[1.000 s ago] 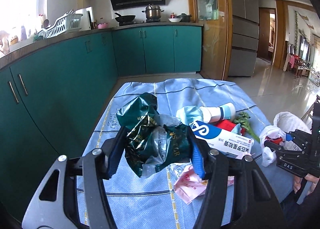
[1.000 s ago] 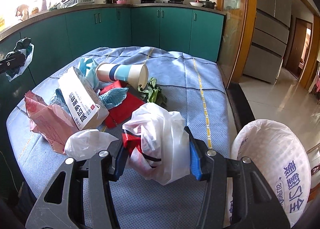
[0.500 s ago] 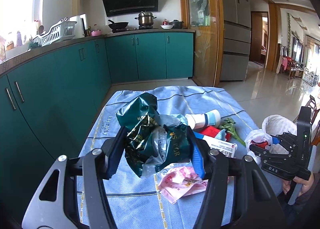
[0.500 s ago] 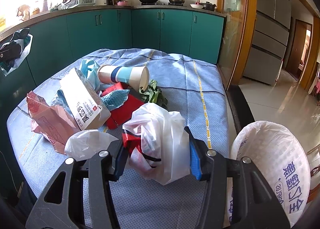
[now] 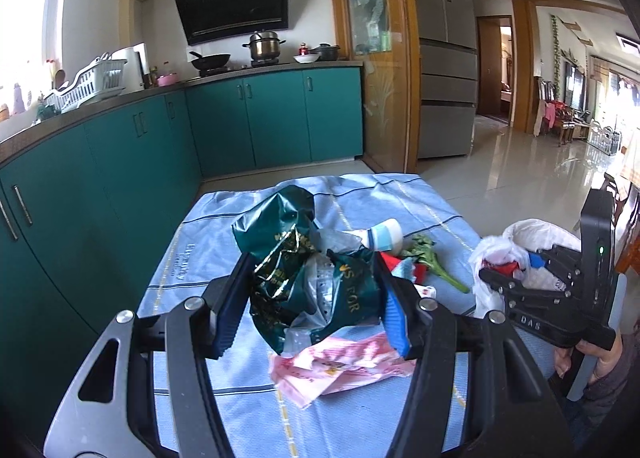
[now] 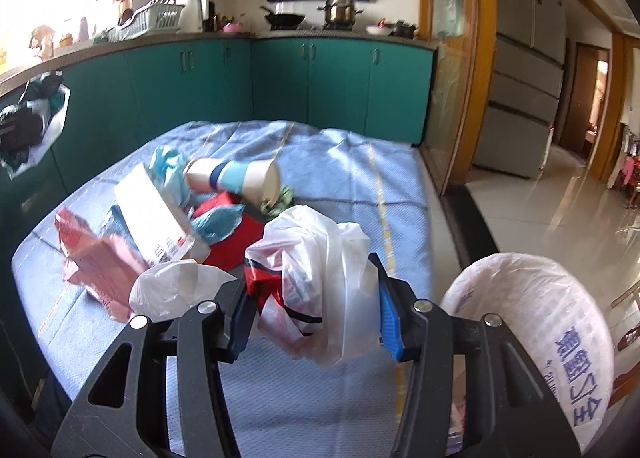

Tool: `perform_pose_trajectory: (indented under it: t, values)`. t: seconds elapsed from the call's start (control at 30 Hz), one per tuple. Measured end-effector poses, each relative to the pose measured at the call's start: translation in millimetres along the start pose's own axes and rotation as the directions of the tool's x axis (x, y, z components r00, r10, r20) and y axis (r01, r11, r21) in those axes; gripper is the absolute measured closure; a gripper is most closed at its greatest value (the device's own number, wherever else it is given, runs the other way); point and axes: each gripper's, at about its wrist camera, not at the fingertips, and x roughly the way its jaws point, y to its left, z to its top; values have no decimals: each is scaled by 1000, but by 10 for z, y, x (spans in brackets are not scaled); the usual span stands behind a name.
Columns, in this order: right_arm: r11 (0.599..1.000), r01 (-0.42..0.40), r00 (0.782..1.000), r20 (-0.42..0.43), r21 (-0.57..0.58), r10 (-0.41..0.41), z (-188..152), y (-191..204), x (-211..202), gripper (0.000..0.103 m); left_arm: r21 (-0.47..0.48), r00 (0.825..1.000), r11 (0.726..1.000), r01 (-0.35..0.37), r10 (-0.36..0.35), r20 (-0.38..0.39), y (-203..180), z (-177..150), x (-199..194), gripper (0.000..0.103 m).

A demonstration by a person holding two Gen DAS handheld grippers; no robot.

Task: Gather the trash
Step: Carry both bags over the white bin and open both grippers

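Note:
My left gripper (image 5: 310, 302) is shut on a crumpled dark green foil bag (image 5: 304, 278) and holds it above the blue tablecloth (image 5: 224, 226). My right gripper (image 6: 316, 304) is shut on a bunched white plastic bag (image 6: 324, 270) with red inside; the same bag (image 5: 520, 246) and gripper show at the right of the left wrist view. On the cloth lie a pink wrapper (image 5: 340, 366), a paper cup (image 6: 236, 178) on its side, a white carton (image 6: 154, 218), red packaging (image 6: 236, 234), a small white bag (image 6: 176, 290) and green leaves (image 5: 428, 258).
A white trash bag (image 6: 532, 338) with blue print gapes at the table's right edge. Green cabinets (image 5: 100, 186) run along the left and back, with a stove and pots. A fridge (image 5: 444, 58) and tiled floor (image 5: 520, 162) lie to the right. A hand (image 5: 592, 354) grips the right tool.
The left gripper has swung toward the right with the green bag, bringing the right gripper closer in its view. The right gripper's view has tilted a little; both grips unchanged.

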Motion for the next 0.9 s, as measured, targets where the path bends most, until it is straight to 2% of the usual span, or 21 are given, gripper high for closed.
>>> perform_pose_trajectory:
  t: [0.27, 0.5, 0.67, 0.8, 0.87, 0.9]
  values:
    - [991, 98, 993, 60, 90, -104, 61, -402, -184, 51, 36, 997, 996, 78, -78, -20, -316, -14, 93, 44]
    - [945, 230, 967, 55, 235, -249, 13, -1000, -366, 51, 58, 990, 989, 136, -134, -37, -518, 12, 183, 44]
    - [867, 334, 936, -19, 369, -352, -150, -1570, -481, 51, 73, 973, 971, 228, -224, -59, -792, 112, 305, 44]
    - [800, 376, 925, -136, 467, -355, -354, -1936, -447, 51, 126, 950, 942, 310, -303, -72, -1189, 202, 419, 44]
    - [766, 389, 921, -216, 512, -323, -499, -2081, -363, 51, 131, 936, 927, 350, -340, -96, -1414, 222, 540, 44]
    - [765, 380, 925, -232, 520, -302, -537, -2107, -331, 51, 128, 926, 919, 373, -361, -108, -1510, 217, 590, 44]
